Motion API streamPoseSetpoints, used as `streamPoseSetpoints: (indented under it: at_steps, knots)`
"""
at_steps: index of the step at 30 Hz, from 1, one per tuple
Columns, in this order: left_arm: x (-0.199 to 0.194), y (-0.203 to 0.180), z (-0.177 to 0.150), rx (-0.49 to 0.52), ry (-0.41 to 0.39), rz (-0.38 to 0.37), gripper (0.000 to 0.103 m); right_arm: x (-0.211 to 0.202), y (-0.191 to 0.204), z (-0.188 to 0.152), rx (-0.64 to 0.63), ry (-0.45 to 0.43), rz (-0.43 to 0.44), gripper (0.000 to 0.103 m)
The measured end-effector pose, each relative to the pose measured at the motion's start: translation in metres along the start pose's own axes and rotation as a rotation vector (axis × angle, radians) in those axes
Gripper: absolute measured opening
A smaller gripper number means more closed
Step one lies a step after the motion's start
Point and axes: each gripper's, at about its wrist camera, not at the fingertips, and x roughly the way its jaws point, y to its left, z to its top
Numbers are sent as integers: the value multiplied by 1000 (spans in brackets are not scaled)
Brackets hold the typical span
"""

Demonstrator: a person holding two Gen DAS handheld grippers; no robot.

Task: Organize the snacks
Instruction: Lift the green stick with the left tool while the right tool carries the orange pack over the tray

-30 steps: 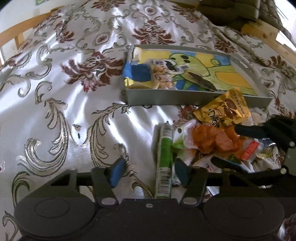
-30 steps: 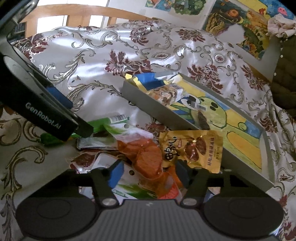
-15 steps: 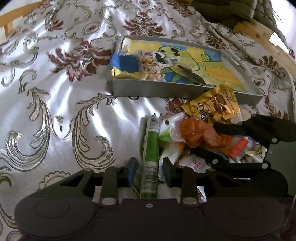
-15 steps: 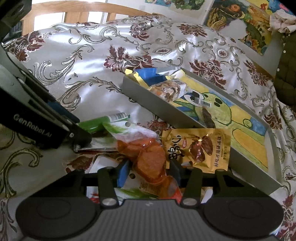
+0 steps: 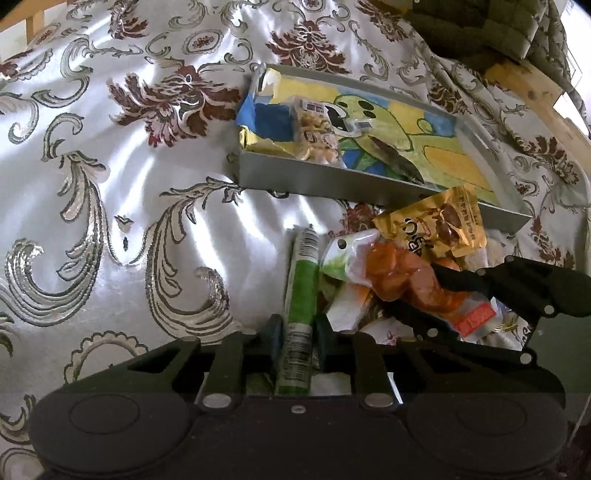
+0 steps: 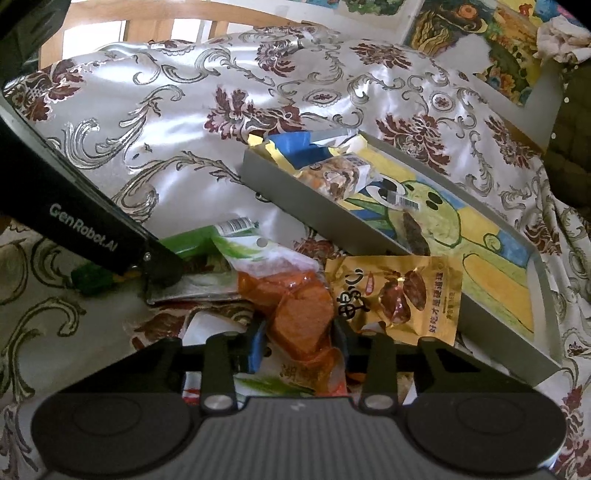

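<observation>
A grey tray (image 5: 332, 184) lined with a green cartoon drawing sits on the patterned cloth and holds a nut bar pack (image 5: 314, 129) and a blue-yellow pack (image 5: 269, 118). In front of it lies a pile of snacks. My left gripper (image 5: 298, 332) is closing, its pads against a green stick pack (image 5: 303, 280) that lies on the cloth. My right gripper (image 6: 298, 339) is closing too, its pads pressing an orange snack pack (image 6: 299, 306) on top of the pile. A gold pouch (image 6: 399, 291) leans on the tray's near wall (image 6: 314, 221).
White and green wrappers (image 6: 280, 380) lie under the orange pack. A dark strip (image 5: 395, 162) rests in the tray. A framed painting (image 6: 517, 55) stands at the far right, wooden chair backs (image 6: 166, 22) beyond the cloth, and a dark quilted cushion (image 5: 480, 33) behind the tray.
Both pairs of jaws have narrowed from wide open: the left around the green stick pack, the right around the orange pack. Neither hand has shifted much.
</observation>
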Motion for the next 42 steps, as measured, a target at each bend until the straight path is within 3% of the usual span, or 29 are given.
streamPoseSetpoints:
  at_steps: [5,12,22,30,35,42]
  knots:
    - [-9,-1,0,-25,-12,-11,19,-8,0,1,12,-18,5,40]
    - [-31,-5,3,-25,-101,0,19,-37,-1,8,35,-79,8,40]
    - [-69,-15,11,-22,-287,20,19,-83,-24,26,37,-164,-44,41]
    - [-94,-39,35,-15,-421,22,19,-110,-70,54,74,-246,-105,41]
    - [-86,-62,62,8,-462,9,19,-106,-105,56,151,-284,-142,41]
    - [-34,-95,100,18,-451,-14,19,-73,-149,42,272,-281,-153,41]
